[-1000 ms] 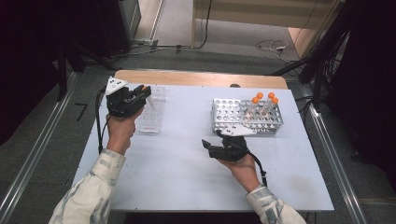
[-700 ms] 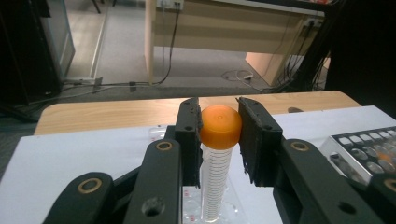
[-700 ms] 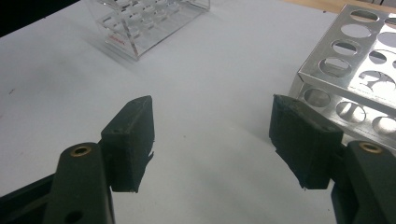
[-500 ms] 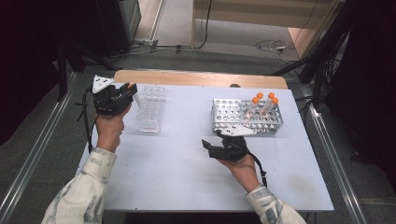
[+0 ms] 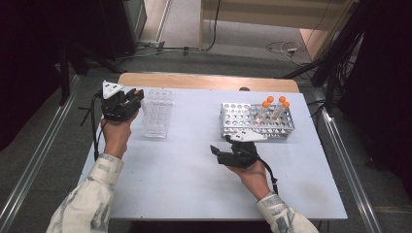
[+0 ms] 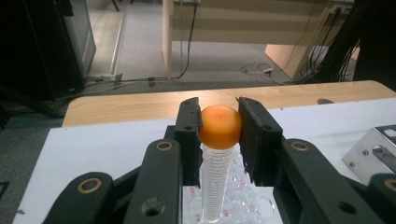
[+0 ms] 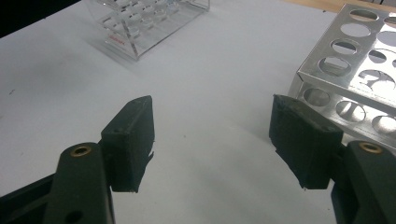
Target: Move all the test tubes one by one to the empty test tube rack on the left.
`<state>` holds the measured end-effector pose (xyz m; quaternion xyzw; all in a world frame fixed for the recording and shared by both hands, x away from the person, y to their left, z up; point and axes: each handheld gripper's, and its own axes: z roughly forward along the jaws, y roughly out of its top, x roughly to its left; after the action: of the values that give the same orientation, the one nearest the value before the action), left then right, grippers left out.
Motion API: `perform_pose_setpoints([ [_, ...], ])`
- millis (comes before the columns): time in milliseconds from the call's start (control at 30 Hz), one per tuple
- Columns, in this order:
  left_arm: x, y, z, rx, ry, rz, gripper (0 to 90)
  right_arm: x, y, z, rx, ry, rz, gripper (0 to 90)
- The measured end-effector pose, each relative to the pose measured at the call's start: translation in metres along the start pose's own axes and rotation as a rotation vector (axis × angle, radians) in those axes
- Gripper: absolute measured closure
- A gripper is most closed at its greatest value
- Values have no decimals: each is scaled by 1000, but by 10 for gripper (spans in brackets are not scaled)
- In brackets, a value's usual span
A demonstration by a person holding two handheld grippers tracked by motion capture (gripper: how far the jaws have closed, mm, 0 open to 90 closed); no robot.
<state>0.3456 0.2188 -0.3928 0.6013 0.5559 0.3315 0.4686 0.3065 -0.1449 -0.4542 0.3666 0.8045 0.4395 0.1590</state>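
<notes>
Clamped on the orange screw cap of a clear graduated centrifuge tube (image 6: pixel 217 154), the left gripper (image 6: pixel 218 122) has its two black jaws pressed against either side of the cap. The tube hangs upright beneath the cap, its printed scale facing the left gripper view. Its lower part sits above the clear acrylic rack (image 5: pixel 157 112) that stands at the far left of the table; whether the tip is inside one of that rack's wells I cannot tell. In the high view the left gripper (image 5: pixel 133 98) is at the rack's left edge, touching or just beside it, with an orange spot showing at its tip and the grey three-cornered plate on top of it toward the far left.

Toward the near middle of the white table (image 5: pixel 194 179), the right gripper (image 5: pixel 217 151) is held low with its jaws pointing left. In the right gripper view its jaws stand wide apart with nothing between them, only bare tabletop beyond (image 7: pixel 212 135).

A perforated metal tube rack (image 5: pixel 256 121) stands on the right half of the table, just beyond the right gripper. Four orange-capped tubes (image 5: pixel 275 108) stand upright in its far right corner, close together. The right gripper view shows the rack's near corner (image 7: pixel 355 70) at the right and the acrylic rack (image 7: pixel 144 21) farther off at the top left. A wooden strip edges the table's far side.
</notes>
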Motion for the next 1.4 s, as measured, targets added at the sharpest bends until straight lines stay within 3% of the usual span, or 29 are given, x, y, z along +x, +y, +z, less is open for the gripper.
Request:
perform_pose_setpoints([
  [467, -5, -23, 10, 53, 12, 38, 704, 1, -1, 2, 6, 0, -4, 298],
  [667, -10, -26, 13, 72, 23, 77, 702, 1, -1, 2, 9, 0, -3, 298],
  [933, -9, -37, 17, 94, 23, 61, 700, 1, -2, 3, 11, 1, -3, 298],
  [1400, -7, -39, 18, 101, 9, 33, 686, 1, -2, 3, 11, -1, -4, 298],
])
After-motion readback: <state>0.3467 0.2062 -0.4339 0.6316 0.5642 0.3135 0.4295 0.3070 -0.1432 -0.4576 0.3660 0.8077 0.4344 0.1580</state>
